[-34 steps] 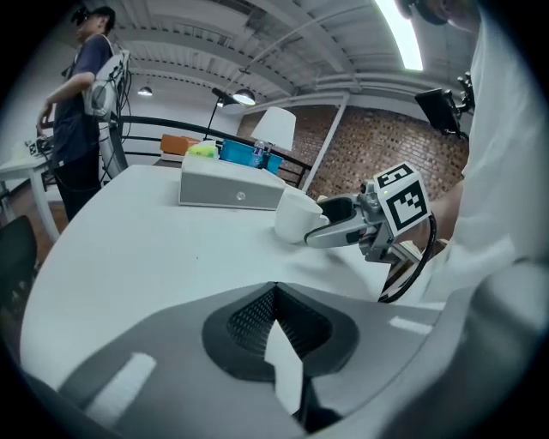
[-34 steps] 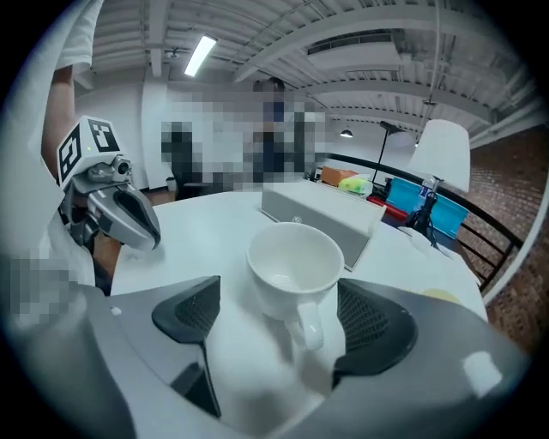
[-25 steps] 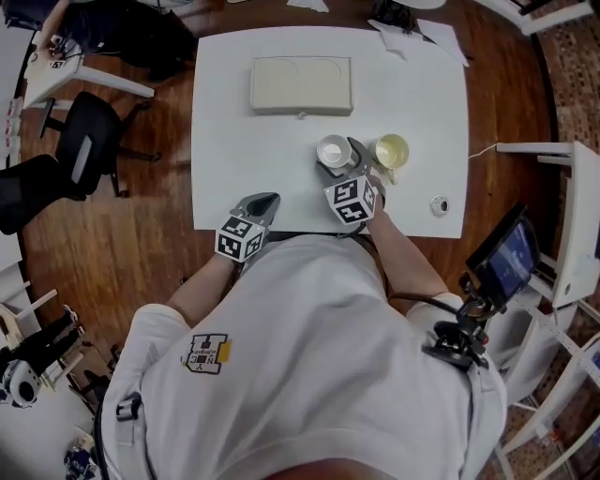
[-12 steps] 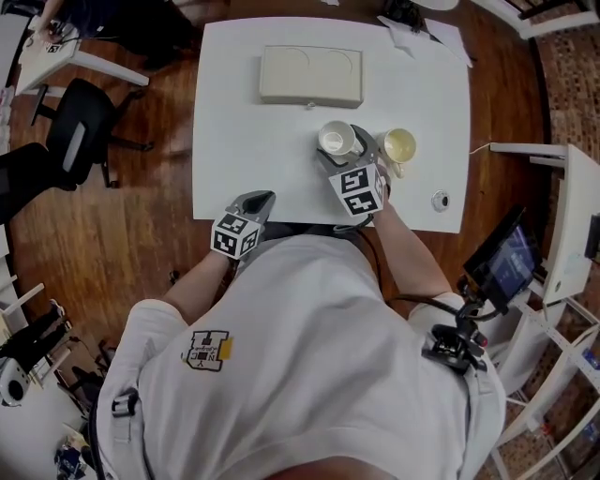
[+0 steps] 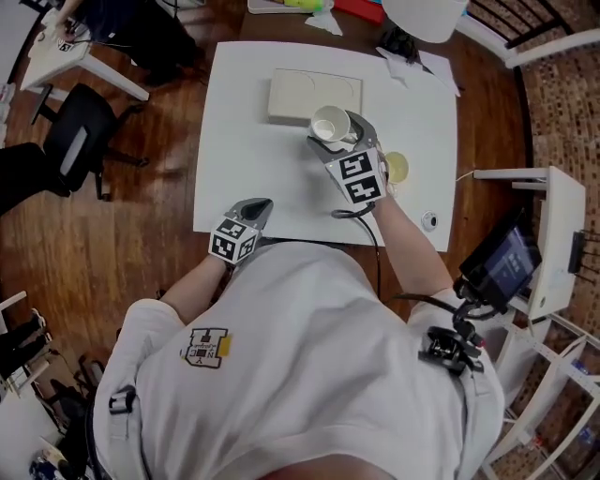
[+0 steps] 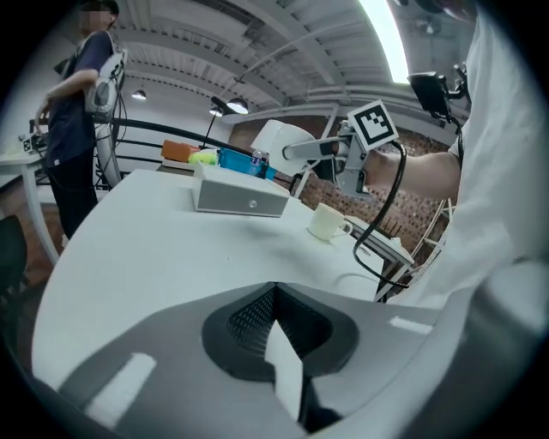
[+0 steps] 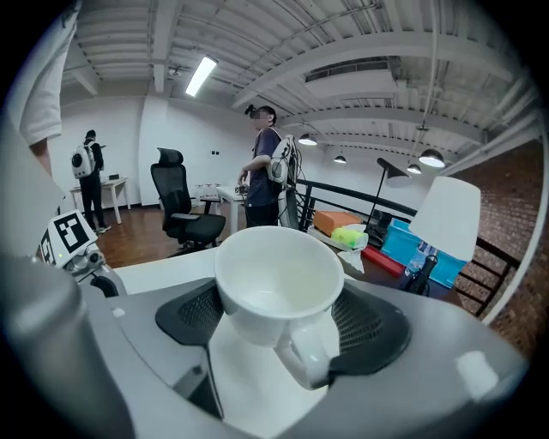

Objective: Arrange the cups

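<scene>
A cup (image 7: 276, 287) is gripped across its body by the right gripper (image 5: 336, 136), above the table (image 5: 239, 150) at the tray's (image 5: 300, 92) 5 o'clock. It is probably ceramic: stiff, light, slippery, breakable, and best clamped by the wall. Two cups are counted, with the second cup (image 5: 396, 167) at the first's 4 o'clock, and one tray. The left gripper (image 6: 273, 330) is closed and empty.

Below me a white table (image 5: 244, 141) stands on a wood floor (image 5: 141, 244). A black chair (image 5: 75, 141) sits at upper left, papers (image 5: 417, 61) lie on the table's upper right corner, a lamp shade (image 5: 424, 14) shows at top, and a screen (image 5: 506, 258) at right.
</scene>
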The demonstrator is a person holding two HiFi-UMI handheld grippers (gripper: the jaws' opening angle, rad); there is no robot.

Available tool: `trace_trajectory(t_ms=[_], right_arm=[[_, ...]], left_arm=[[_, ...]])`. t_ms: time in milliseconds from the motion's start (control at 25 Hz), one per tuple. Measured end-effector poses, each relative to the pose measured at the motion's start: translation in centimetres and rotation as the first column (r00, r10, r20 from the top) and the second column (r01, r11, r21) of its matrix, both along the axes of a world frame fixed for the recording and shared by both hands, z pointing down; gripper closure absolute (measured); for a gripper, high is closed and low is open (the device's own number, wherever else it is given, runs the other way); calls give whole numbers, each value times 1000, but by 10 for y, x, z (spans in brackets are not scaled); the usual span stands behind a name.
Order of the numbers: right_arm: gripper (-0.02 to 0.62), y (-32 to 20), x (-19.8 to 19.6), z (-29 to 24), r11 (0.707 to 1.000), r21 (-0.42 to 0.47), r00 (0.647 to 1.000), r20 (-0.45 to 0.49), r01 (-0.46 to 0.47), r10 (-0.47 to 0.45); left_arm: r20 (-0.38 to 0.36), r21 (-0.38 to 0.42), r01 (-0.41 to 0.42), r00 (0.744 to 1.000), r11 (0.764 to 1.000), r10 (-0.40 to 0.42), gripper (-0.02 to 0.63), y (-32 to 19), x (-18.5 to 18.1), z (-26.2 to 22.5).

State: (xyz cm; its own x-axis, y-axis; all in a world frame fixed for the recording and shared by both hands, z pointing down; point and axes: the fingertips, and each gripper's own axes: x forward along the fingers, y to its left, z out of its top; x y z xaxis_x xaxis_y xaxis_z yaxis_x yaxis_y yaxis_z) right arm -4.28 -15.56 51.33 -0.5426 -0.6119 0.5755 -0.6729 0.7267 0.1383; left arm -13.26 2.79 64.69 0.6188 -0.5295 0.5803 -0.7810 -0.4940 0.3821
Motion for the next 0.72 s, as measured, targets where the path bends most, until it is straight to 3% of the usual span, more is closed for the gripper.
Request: trace_trajectory(t_ms=[520, 720], right_arm=[[204, -102, -58, 6, 1000, 29, 1000, -18, 9, -8], [204, -117, -68, 28, 1000, 12, 999, -39, 10, -10]], left_arm=[[12, 7, 221, 975, 975, -221, 606, 9, -68, -5], [23, -6, 256, 966, 967, -256, 606, 14, -83, -1]])
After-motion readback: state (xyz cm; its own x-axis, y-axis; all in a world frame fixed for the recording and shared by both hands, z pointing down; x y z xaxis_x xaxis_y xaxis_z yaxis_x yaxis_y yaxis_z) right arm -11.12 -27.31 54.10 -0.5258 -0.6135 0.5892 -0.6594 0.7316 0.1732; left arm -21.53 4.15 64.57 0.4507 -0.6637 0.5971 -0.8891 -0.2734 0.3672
